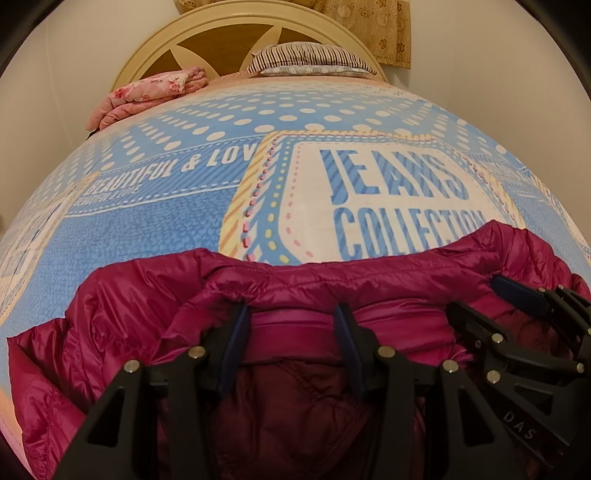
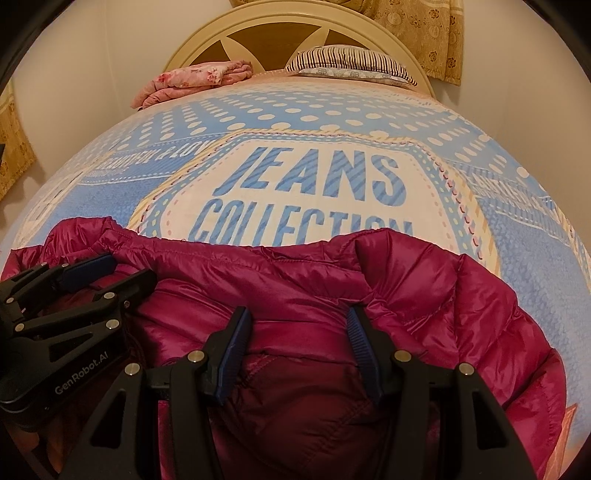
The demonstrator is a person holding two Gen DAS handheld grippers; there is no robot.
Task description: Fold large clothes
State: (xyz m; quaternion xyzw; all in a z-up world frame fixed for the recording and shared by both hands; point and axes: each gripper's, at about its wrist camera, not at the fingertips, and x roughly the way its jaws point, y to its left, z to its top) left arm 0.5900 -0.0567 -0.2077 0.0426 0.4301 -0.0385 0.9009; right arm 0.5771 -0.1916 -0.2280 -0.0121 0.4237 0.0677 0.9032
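A magenta puffer jacket (image 1: 147,302) lies crumpled across the near end of the bed, shiny side up, with its darker lining showing under the grippers. My left gripper (image 1: 291,314) is shut on a thick fold of the jacket, and a band of fabric is pressed between its blue pads (image 1: 236,332). My right gripper (image 2: 298,314) grips a fold of the jacket (image 2: 424,288) the same way, with cloth bunched at its pads (image 2: 364,339). The two grippers sit side by side: the right gripper (image 1: 476,293) shows at the left view's edge, and the left gripper (image 2: 129,267) at the right view's edge.
The bed carries a blue and white bedspread (image 1: 184,221) printed "JEANS COLLECTION". At its far end are a folded pink floral blanket (image 1: 147,96), a striped pillow (image 1: 310,59) and a cream headboard (image 1: 207,29). A patterned curtain (image 2: 424,33) hangs at the back right.
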